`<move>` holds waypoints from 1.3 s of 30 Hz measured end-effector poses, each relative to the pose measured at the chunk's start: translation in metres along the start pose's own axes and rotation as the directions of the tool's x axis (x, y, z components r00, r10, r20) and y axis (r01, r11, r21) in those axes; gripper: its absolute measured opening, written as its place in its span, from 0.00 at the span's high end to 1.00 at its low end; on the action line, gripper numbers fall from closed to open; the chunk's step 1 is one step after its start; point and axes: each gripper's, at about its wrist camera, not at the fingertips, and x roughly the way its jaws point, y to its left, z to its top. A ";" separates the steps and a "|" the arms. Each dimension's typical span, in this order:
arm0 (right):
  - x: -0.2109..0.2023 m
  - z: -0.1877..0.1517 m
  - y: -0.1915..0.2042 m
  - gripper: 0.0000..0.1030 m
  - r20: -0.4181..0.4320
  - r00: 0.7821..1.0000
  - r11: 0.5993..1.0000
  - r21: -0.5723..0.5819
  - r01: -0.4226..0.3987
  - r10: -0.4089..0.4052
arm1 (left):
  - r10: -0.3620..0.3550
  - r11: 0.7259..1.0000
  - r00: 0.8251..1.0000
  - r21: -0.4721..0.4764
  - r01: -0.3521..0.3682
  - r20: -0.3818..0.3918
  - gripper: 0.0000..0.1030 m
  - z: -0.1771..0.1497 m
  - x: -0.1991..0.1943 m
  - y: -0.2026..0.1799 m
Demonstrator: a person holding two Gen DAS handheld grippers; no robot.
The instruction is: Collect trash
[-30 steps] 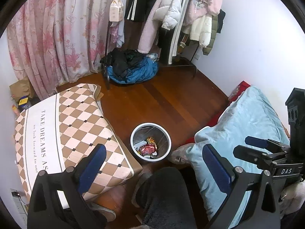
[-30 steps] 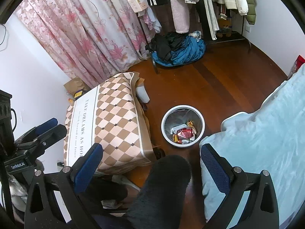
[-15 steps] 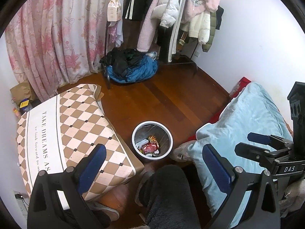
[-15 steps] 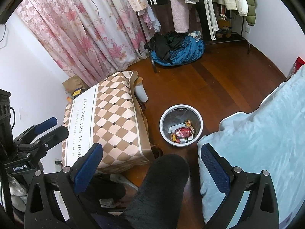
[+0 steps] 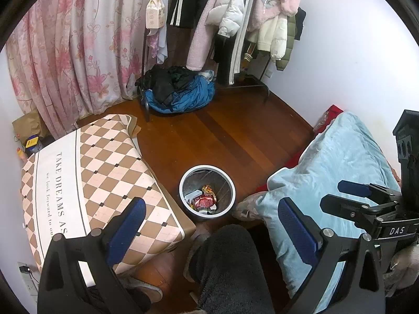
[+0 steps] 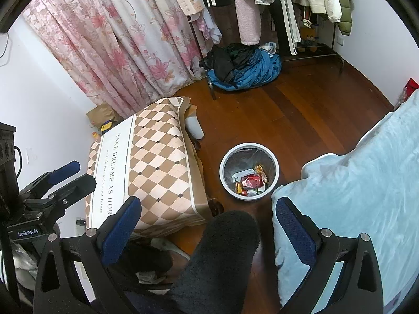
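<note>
A white round trash bin [image 5: 183, 196] stands on the wood floor between the checkered table and the bed; it also shows in the right wrist view [image 6: 275, 164]. Inside lie a red wrapper [image 5: 203, 202] [image 6: 250, 181] and other scraps. My left gripper [image 5: 212, 225] is open and empty, held high above and short of the bin. My right gripper [image 6: 207, 222] is open and empty at about the same height. Each gripper shows at the edge of the other's view: the right [image 5: 366, 201], the left [image 6: 52, 183].
A low table with a checkered cloth [image 5: 89, 180] stands left of the bin. A bed with a light blue blanket [image 5: 340, 172] lies to the right. My dark fuzzy trouser leg [image 5: 230, 267] is below. A clothes rack [image 5: 235, 26], a clothes pile [image 5: 178, 91] and pink curtains [image 5: 65, 52] stand behind.
Both views have shifted slightly; the bin sits a little lower and more central in the left view. Both grippers stay open and empty.
</note>
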 end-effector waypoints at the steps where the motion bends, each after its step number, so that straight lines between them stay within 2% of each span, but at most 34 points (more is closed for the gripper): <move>1: 0.000 0.000 0.001 0.00 -0.001 1.000 1.000 0.000 0.000 0.000 | 0.000 1.000 1.000 0.001 0.000 0.001 0.00 0.000 0.000 0.000; 39: -0.003 -0.008 0.019 0.00 -0.008 1.000 1.000 -0.013 -0.002 0.002 | -0.002 1.000 1.000 -0.004 0.002 0.002 0.00 -0.002 -0.002 0.003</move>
